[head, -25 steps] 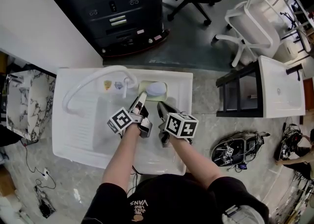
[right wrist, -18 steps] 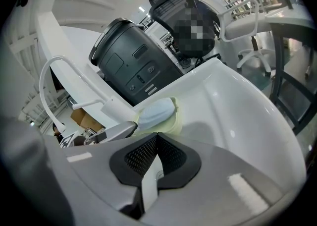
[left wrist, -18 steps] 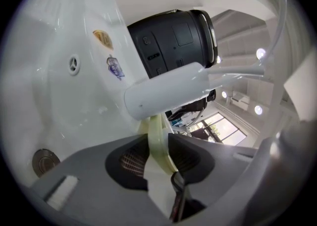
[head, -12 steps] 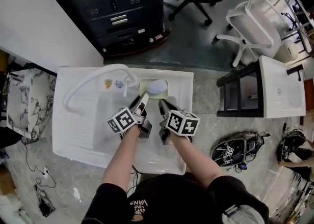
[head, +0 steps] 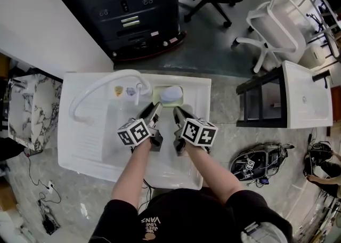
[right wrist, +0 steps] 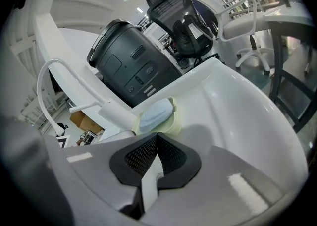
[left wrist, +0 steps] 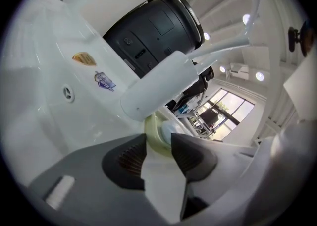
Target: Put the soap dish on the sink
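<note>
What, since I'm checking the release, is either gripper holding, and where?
Nothing. The left gripper has just been opening its fingers, nothing between them; the right gripper is shut, empty.

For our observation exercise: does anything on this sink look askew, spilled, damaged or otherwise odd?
Nothing stands out. The soap dish sits flat on the back ledge of the sink beside the faucet, in line with the edge, with the soap lying inside it. No spill or damage shows.
</note>
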`<move>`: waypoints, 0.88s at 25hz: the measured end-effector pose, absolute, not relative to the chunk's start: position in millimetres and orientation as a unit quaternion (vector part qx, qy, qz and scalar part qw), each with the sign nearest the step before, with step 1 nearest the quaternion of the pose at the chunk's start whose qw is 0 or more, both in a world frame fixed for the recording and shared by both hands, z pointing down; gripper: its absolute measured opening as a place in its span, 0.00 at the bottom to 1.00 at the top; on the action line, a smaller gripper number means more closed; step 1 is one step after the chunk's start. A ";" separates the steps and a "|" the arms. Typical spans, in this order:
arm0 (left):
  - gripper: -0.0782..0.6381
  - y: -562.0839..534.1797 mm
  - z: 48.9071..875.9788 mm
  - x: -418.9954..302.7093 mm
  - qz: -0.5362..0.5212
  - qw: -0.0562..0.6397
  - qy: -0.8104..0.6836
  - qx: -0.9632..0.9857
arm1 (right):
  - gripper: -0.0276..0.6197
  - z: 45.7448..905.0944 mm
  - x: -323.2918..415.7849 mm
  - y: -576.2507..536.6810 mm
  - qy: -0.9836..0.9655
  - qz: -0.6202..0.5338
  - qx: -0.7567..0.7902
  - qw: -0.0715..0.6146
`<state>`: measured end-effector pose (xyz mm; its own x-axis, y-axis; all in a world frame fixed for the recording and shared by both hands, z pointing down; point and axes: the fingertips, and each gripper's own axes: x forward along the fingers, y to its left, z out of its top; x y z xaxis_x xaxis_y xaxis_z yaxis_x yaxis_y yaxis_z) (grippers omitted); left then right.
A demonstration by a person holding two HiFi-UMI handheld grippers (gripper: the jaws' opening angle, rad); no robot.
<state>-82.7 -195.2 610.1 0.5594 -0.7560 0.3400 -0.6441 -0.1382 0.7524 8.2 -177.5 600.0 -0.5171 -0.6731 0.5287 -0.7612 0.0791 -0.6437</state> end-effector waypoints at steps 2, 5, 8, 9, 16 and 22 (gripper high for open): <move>0.34 -194.3 610.2 -84.4 -0.057 0.460 -0.468 0.752 | 0.05 600.5 8.5 -177.7 -0.732 0.471 0.490 0.048; 0.34 -193.4 607.5 -87.6 -0.051 0.444 -0.472 0.760 | 0.05 600.6 8.0 -178.1 -0.731 0.472 0.490 0.047; 0.34 -190.3 605.0 -89.6 -0.037 0.425 -0.475 0.770 | 0.05 602.6 9.6 -178.4 -0.729 0.472 0.493 0.048; 0.34 -188.2 605.0 -89.6 -0.028 0.417 -0.475 0.774 | 0.05 603.1 9.9 -178.6 -0.729 0.472 0.494 0.048; 0.34 -169.9 614.0 -85.1 0.047 0.360 -0.480 0.799 | 0.05 603.2 8.7 -179.5 -0.731 0.471 0.491 0.041; 0.30 -169.1 616.6 -77.4 0.054 0.356 -0.474 0.804 | 0.05 603.4 10.3 -179.1 -0.732 0.468 0.493 0.042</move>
<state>-77.4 -169.1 616.6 0.5451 -0.7236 0.4233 -0.7999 -0.2978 0.5210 10.3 -179.1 603.4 -0.5107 -0.6828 0.5225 -0.7607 0.0757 -0.6447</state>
